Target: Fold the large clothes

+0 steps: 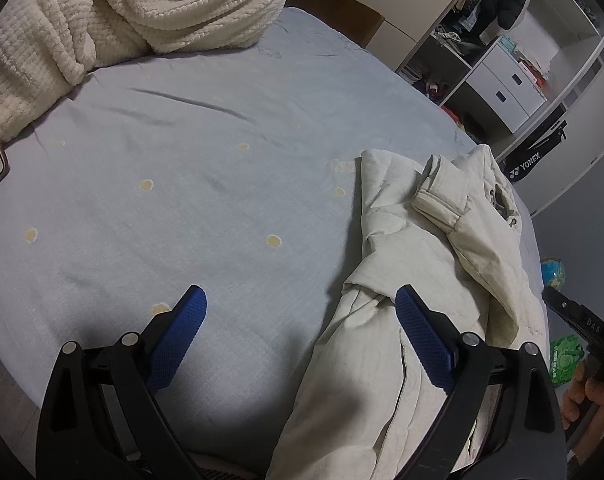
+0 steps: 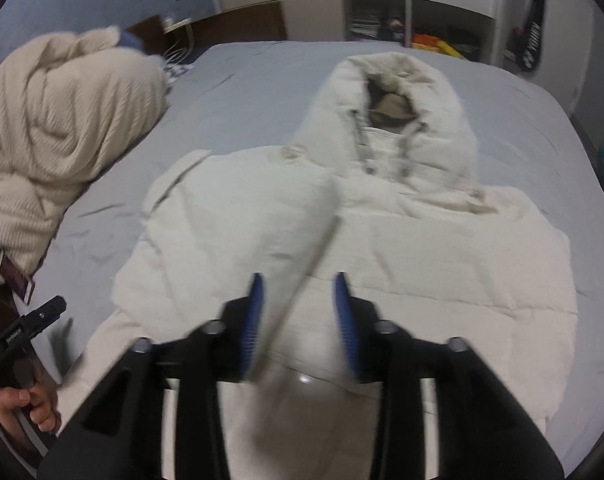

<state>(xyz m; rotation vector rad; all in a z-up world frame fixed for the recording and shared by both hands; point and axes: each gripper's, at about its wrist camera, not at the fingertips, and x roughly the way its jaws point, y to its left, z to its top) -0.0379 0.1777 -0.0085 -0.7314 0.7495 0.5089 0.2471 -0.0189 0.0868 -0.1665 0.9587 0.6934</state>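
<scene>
In the left wrist view the left gripper (image 1: pixel 298 320) stands wide and empty at the bottom, the cream jacket (image 1: pixel 429 280) lying at lower right on the bed (image 1: pixel 182 160). In the right wrist view the jacket fills the centre, and the right gripper (image 2: pixel 298 300) is half open above a folded-over sleeve (image 2: pixel 242 216), gripping nothing; I think the next fold should bring the other side in evenly.

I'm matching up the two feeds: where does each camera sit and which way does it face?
Left wrist: on the left gripper, angled down at the blue bedsheet, the jacket's edge at right; the other hand shows.
Right wrist: on the right gripper, angled down over the jacket toward its hood; a hand shows lower left.
Shared: jacket, bedsheet, cream blanket.
</scene>
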